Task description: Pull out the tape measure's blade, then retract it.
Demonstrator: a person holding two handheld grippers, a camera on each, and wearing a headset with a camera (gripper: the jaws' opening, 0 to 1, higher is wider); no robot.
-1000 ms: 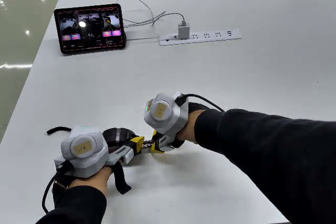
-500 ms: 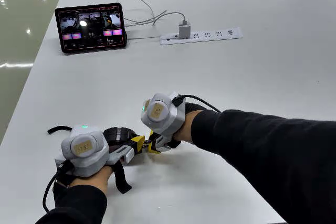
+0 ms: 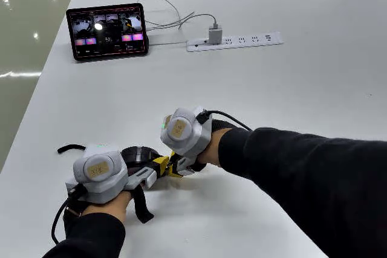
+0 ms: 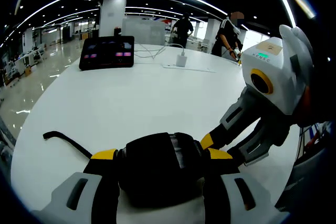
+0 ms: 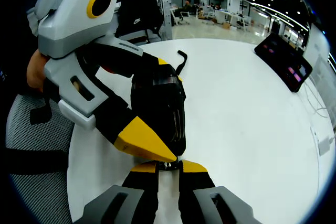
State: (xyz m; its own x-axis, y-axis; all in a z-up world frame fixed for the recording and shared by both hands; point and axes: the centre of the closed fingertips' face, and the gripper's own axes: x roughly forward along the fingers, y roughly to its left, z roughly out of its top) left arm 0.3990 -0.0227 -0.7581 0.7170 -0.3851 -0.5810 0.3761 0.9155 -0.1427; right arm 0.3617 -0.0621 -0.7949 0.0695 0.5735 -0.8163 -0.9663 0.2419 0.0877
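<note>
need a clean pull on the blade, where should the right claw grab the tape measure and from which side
Pinch the metal end hook at the case's mouth: it's the blade's one exposed tab. Come straight on, opposite the left claw, which clamps the black tape measure by its sides.

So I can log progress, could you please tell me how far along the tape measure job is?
Done: left gripper clamps the tape measure case; right gripper has its jaws shut on the blade hook beside the case. In hand: starting the pull. Left: no blade drawn yet, so full pull-out and retraction.
</note>
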